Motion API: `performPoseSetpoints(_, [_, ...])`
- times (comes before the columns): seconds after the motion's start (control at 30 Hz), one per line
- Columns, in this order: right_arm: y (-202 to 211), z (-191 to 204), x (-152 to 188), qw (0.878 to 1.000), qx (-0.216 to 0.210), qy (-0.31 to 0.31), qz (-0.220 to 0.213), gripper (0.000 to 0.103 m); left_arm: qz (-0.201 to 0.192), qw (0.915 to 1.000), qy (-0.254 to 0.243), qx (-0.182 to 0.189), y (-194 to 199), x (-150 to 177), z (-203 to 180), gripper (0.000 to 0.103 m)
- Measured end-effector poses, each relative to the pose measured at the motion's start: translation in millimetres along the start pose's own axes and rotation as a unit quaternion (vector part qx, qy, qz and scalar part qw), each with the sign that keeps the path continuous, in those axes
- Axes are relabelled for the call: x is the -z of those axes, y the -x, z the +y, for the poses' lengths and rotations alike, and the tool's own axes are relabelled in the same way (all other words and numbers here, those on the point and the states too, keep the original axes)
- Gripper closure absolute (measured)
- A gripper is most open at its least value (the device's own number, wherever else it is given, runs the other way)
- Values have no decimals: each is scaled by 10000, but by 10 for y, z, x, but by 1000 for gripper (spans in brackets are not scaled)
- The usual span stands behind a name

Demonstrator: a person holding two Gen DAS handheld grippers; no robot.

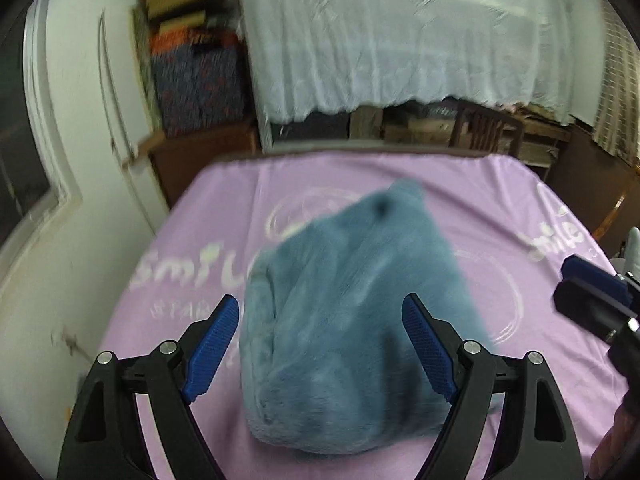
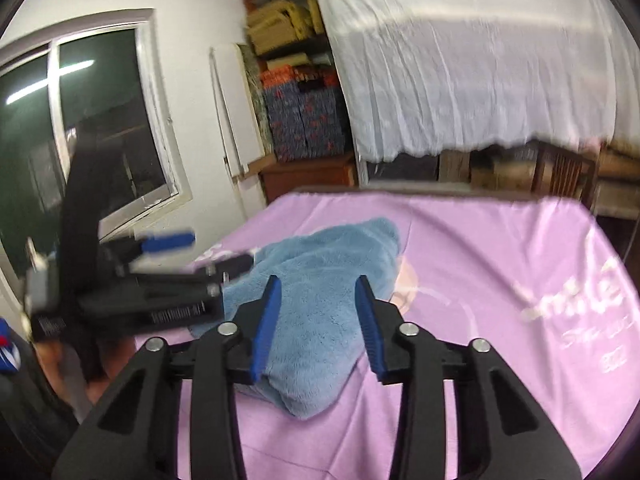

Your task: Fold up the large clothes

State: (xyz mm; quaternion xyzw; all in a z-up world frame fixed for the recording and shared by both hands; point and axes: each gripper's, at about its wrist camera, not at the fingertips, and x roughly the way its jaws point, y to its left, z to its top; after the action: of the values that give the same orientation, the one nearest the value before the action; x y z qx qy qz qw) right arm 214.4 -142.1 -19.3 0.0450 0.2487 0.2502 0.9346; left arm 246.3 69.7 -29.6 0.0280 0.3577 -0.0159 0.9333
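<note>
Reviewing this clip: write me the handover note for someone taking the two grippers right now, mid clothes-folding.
Left gripper: open, holding nothing, jaws spread either side of the blue fleece garment, above it as far as the blur shows.
Right gripper: open, empty, pointed at the same garment from its near right side.
The garment lies in a compact bundle on the pink bedsheet, near the front edge, already folded over itself at least once; the bundle is lumpy, not flat.
Left to do: judge whether another fold or a tidy-up is needed. Both views are motion-blurred, so check the edges first.
</note>
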Motion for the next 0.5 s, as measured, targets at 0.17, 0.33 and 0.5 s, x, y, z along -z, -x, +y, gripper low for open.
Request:
performPoseSetpoints(0.17, [-539, -74, 18, 9977, -59, -360, 570, 69, 506, 9965, 595, 290, -376, 201, 377, 19])
performPoseSetpoints(0.33, [-1014, -88, 275, 9922, -55, -490, 1142, 69, 907, 9861, 1094, 863, -628, 343, 564, 17])
performPoseSetpoints(0.5, [-1059, -128, 363, 9911, -82, -573, 1197, 68, 900, 9858, 1082, 917, -636, 340, 574, 17])
